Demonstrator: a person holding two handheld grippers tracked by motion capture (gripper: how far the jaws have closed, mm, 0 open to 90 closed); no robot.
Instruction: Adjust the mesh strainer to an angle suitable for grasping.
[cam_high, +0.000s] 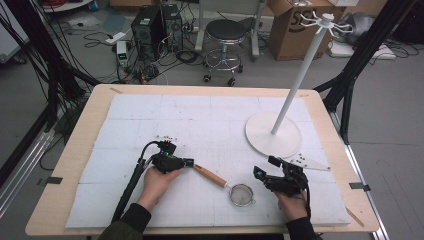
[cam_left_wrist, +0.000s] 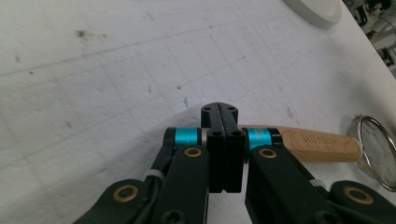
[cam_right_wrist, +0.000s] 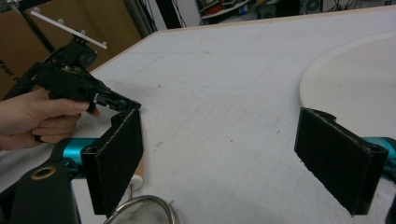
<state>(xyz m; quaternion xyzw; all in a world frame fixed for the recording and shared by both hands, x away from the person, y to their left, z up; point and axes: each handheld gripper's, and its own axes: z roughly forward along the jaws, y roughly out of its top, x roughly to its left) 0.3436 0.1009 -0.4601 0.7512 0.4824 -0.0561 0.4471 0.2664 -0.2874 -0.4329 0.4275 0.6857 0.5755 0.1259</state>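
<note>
Strainer (cam_high: 242, 194) lies flat on the counter (cam_high: 210, 125), handle (cam_high: 210, 176) pointing up-left, bowl toward the right gripper (cam_high: 260, 175). Left gripper (cam_high: 189, 163) sits at the handle's end, fingers clenched with nothing between them; right fingers (cam_right_wrist: 116, 158) are spread wide, just beside the bowl. Stand (cam_high: 274, 134) is well apart; path is clear.

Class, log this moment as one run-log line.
left gripper: shut, empty, beside strainer handle | right gripper: open, near strainer | stand: upright
</note>
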